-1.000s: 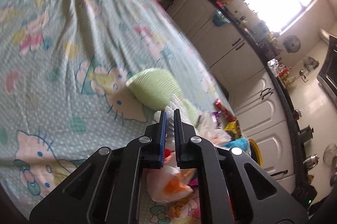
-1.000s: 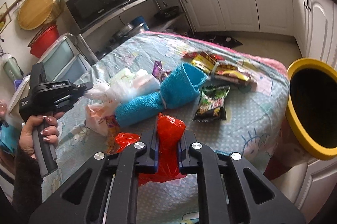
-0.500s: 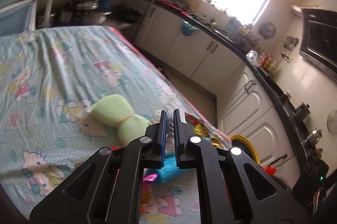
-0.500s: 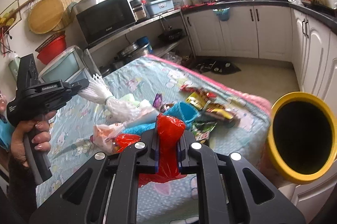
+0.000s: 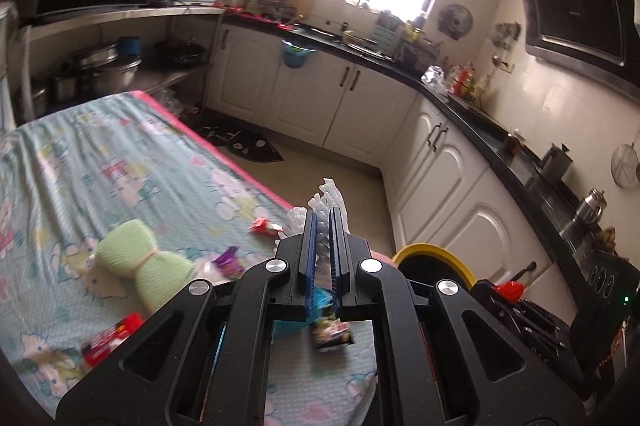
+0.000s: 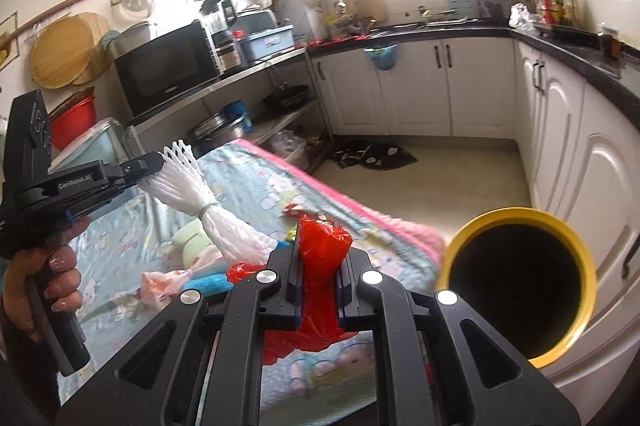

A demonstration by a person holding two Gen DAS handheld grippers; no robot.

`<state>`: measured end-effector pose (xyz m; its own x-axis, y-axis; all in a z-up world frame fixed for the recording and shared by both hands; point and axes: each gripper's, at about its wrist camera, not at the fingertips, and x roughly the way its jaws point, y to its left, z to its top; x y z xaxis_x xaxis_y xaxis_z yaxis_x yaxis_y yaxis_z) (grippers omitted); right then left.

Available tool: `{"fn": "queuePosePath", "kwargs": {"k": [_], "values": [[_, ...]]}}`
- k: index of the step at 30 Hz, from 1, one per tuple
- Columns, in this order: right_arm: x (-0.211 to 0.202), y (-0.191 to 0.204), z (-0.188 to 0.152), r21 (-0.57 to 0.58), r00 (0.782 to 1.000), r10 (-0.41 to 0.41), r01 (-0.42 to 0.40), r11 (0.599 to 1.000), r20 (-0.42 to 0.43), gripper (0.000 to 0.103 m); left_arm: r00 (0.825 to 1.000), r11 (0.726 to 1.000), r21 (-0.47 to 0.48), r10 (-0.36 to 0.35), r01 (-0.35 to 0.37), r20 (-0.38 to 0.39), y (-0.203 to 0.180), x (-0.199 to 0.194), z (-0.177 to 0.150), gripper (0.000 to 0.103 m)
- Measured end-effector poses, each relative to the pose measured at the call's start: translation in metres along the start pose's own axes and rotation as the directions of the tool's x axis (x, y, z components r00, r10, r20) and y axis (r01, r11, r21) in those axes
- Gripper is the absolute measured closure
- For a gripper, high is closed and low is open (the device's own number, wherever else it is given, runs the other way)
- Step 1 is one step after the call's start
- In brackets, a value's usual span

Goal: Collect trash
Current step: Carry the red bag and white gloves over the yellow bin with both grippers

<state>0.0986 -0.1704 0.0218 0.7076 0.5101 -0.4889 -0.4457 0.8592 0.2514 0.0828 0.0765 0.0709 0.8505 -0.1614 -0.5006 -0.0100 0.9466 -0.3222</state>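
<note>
My left gripper [image 5: 323,226] is shut on a white foam net sleeve [image 5: 330,195], which hangs from the left gripper [image 6: 158,158] above the table in the right wrist view as the foam net sleeve [image 6: 208,214]. My right gripper [image 6: 318,246] is shut on a red plastic bag [image 6: 322,266], held up over the table's near end. A yellow-rimmed bin [image 6: 520,286] with a dark inside stands just right of the table; the yellow bin rim [image 5: 432,254] shows past my left fingers. Wrappers [image 5: 262,226] lie on the cloth.
The table wears a pale green cartoon cloth [image 5: 100,177]. On it lie a green foam sleeve [image 5: 140,266], a blue foam sleeve [image 6: 210,284], an orange-white bag [image 6: 164,282] and a red packet [image 5: 110,340]. White cabinets [image 6: 440,89] and a floor mat [image 6: 372,155] lie beyond.
Both grippers have risen with their loads. The left one has lifted the white net off the table and rolled upright. The bin now looks closer in the right wrist view.
</note>
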Motion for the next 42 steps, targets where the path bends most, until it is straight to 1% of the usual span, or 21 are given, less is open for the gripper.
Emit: {"fn": "queuePosePath", "kwargs": {"k": [8,16,22,28,31,32,38,42], "values": [[-0.012,-0.040,0.010,0.036,0.995,-0.091,0.090,0.995,0.035,0.093,0.999,0.998,0.048,-0.037,0.037,0.006,-0.042,0.023,0.008,0.100],[-0.020,-0.079,0.010,0.074,0.983,-0.177,0.174,0.982,0.038,0.093,0.998,0.993,0.103,-0.064,0.065,-0.011,-0.084,0.056,0.008,0.100],[-0.016,-0.116,0.003,0.104,0.961,-0.277,0.275,0.956,0.008,0.093,0.995,0.987,0.136,-0.083,0.089,-0.047,-0.112,0.088,-0.001,0.100],[-0.011,-0.147,-0.007,0.138,0.939,-0.344,0.344,0.929,-0.026,0.093,0.991,0.980,0.165,-0.099,0.112,-0.085,-0.138,0.121,-0.013,0.100],[-0.006,-0.157,-0.010,0.141,0.930,-0.366,0.368,0.919,-0.036,0.093,0.989,0.976,0.179,-0.107,0.124,-0.100,-0.149,0.137,-0.019,0.100],[-0.005,-0.161,-0.013,0.141,0.924,-0.381,0.383,0.913,-0.043,0.093,0.988,0.975,0.183,-0.110,0.128,-0.106,-0.153,0.142,-0.021,0.100],[0.009,-0.178,-0.025,0.155,0.910,-0.410,0.414,0.897,-0.060,0.093,0.982,0.969,0.199,-0.115,0.144,-0.151,-0.165,0.170,-0.037,0.100],[0.016,-0.190,-0.032,0.188,0.910,-0.408,0.415,0.890,-0.080,0.092,0.976,0.969,0.194,-0.122,0.156,-0.178,-0.169,0.185,-0.044,0.100]]}}
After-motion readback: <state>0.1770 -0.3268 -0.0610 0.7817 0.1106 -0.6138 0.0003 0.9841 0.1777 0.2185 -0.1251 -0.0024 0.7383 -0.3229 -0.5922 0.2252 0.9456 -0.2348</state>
